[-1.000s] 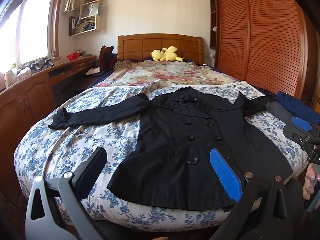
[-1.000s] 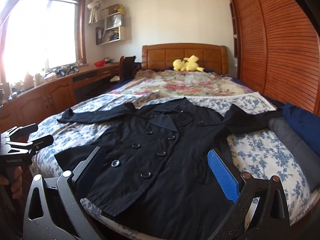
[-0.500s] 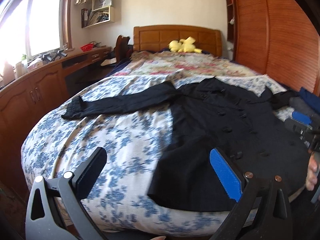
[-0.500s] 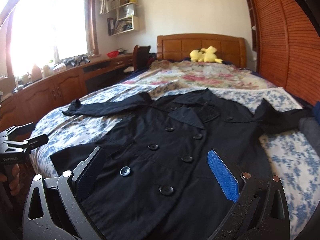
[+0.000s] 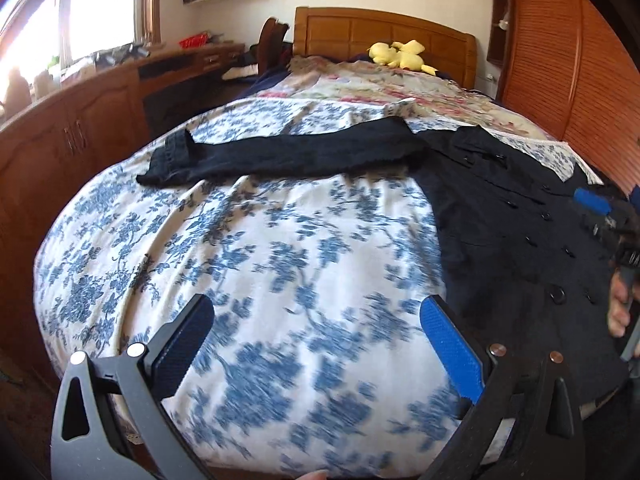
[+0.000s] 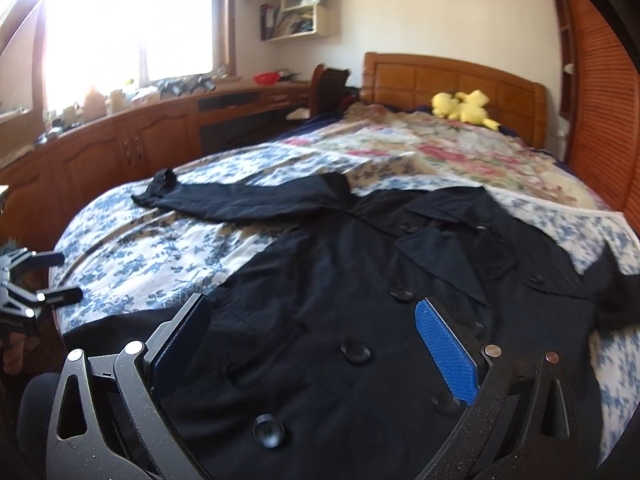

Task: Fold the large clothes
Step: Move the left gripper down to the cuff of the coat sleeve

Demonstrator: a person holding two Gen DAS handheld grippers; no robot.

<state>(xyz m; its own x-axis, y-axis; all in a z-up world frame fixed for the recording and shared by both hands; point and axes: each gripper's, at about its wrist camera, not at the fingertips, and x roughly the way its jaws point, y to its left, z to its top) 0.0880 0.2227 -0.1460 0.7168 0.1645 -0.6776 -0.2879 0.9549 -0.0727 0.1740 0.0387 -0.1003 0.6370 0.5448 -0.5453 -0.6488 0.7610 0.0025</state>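
A black double-breasted coat lies face up on the blue-flowered bedspread, buttons showing. Its left sleeve stretches out flat toward the bed's left side, cuff at the far end. My left gripper is open above bare bedspread, left of the coat's hem. My right gripper is open low over the coat's front, with a button between its fingers' line of sight. In the left wrist view the right gripper appears at the right edge, held by a hand.
A wooden headboard with a yellow plush toy stands at the far end. Wooden cabinets and a desk run along the left under the window. A slatted wardrobe lines the right. The left gripper shows at the right wrist view's left edge.
Both grippers have moved left and lower toward the bed. The left one now faces bare bedspread beside the coat; the right one hovers closer over the coat's buttons.
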